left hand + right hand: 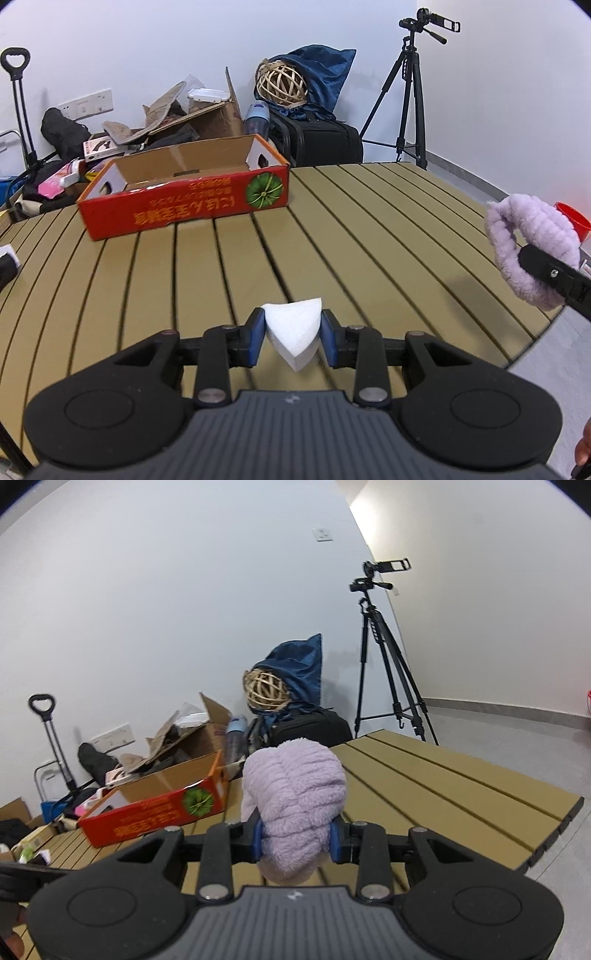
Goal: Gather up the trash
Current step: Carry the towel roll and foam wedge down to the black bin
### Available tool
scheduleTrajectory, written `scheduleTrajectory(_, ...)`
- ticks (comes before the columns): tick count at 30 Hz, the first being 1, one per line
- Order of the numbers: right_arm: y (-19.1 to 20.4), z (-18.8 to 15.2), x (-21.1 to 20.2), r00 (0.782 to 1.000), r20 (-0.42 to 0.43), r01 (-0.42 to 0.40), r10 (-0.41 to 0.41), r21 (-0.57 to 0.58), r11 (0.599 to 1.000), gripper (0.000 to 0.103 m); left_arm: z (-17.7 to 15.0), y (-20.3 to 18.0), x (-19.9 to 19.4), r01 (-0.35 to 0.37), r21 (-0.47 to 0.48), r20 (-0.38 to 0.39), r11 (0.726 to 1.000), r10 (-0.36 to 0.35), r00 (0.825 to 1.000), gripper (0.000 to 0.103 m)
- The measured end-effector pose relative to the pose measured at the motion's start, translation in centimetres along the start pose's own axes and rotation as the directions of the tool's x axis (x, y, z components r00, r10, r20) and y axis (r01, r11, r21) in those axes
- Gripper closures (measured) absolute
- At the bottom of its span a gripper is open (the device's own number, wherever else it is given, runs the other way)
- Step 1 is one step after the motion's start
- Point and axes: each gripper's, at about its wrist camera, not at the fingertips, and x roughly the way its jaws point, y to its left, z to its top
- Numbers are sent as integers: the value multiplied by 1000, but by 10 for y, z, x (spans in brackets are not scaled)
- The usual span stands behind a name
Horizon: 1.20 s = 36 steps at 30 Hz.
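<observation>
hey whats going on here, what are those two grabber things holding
A person is clearing trash off a slatted table with a handheld gripper in each hand. The left gripper has its fingers shut on a white foam wedge, and the right gripper is clamped on a fluffy lilac cloth. Both are held above the tabletop. An open red cardboard box sits at the far side of the table, with nothing visible inside it.

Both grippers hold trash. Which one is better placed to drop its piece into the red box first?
Probably the left gripper: its white foam faces the red box straight ahead. The right gripper, holding purple cloth, sees it off to the side.
</observation>
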Motion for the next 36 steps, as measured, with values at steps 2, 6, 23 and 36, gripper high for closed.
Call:
scheduleTrajectory(2, 9, -6, -10, 1000, -5, -16, 16, -9, 1000, 71, -9, 5, -14, 0, 4, 5, 1000, 0, 1000, 71)
scheduleTrajectory(6, 27, -16, -29, 998, -21, -57, 56, -27, 998, 71, -28, 17, -36, -10, 1, 1, 1000, 10, 1000, 71)
scheduleTrajectory(23, 98, -85, -89, 964, -222, -188, 144, -195, 962, 71, -110, 75, -99, -16, -69, -4, 998, 16, 1000, 71)
scheduleTrajectory(36, 134, -142, -90, 912, -389, -249, 129, -277, 928, 71, -167, 122, -96, -54, -132, -84, 990, 43, 996, 71)
